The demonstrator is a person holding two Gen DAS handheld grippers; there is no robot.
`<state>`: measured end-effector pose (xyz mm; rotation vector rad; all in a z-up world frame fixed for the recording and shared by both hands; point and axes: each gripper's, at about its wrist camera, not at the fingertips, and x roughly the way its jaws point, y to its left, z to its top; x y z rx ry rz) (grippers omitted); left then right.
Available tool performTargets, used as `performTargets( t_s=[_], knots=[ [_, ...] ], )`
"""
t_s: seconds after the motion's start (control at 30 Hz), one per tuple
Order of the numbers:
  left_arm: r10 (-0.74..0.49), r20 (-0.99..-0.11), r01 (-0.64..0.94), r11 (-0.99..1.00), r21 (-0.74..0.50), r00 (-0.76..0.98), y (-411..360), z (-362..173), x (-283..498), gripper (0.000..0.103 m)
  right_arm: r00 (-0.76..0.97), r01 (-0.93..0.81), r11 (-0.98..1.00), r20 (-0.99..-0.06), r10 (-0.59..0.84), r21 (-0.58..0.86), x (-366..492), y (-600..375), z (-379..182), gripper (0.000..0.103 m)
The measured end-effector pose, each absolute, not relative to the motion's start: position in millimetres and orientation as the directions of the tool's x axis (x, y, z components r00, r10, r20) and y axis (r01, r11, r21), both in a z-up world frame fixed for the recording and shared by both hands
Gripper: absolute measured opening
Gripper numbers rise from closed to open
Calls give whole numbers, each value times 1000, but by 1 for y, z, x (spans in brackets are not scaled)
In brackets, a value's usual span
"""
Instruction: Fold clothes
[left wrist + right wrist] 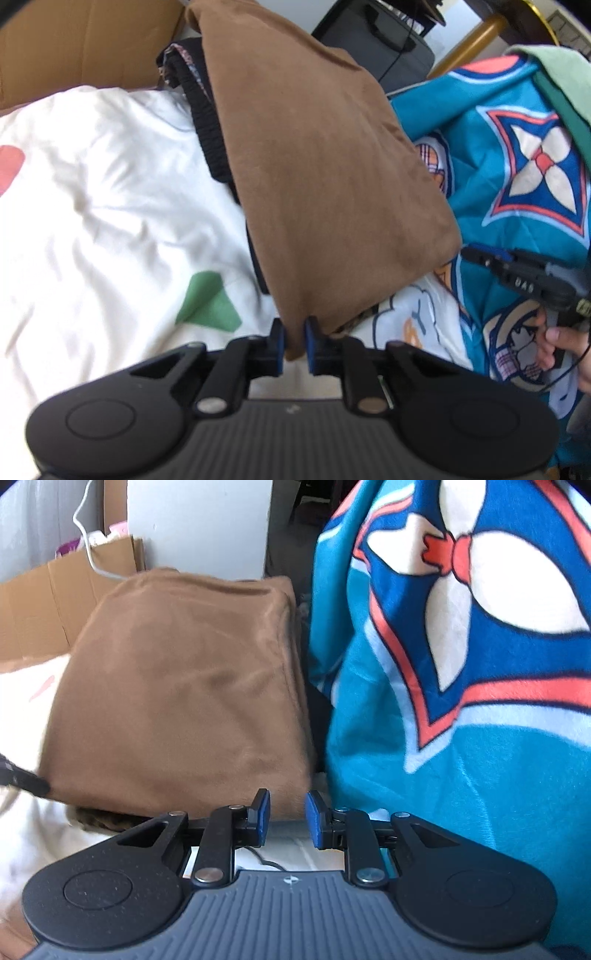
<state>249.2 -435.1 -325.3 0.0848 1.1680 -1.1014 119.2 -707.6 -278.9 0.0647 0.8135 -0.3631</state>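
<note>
A folded brown garment [325, 177] lies lengthwise across the bed, partly over a black garment [207, 122] with an elastic band. My left gripper [294, 332] is shut on the brown garment's near left corner, and cloth fills the narrow gap between its blue pads. In the right wrist view the same brown garment [177, 686] spreads ahead. My right gripper [287, 805] holds its near right corner between the pads. That right gripper [471, 254] shows in the left wrist view at the cloth's raised corner, with a hand [565, 343] on its handle. The left gripper [26, 779] peeks in at the left edge.
A white bedsheet [92, 203] with green and red patches covers the left. A teal patterned blanket [498, 147] lies to the right and rises close beside my right gripper [461, 738]. A cardboard box [74, 44], a black bag [376, 40] and a green cloth [565, 74] sit beyond.
</note>
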Motion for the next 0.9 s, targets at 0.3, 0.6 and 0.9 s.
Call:
performTargets(
  t_s=[0.3, 0.6, 0.9],
  knots=[
    [-485, -874, 662, 651, -372, -14, -410, -281, 232, 16, 653, 340, 940, -715, -250, -18, 110, -683, -242, 37],
    [-398, -900, 702, 692, -168, 177, -399, -188, 222, 84, 632, 364, 931, -743, -222, 31, 99, -670, -180, 62],
    [-354, -903, 632, 764, -129, 244, -382, -130, 226, 96, 630, 354, 933, -755, -182, 71, 93, -643, -122, 87]
  ],
)
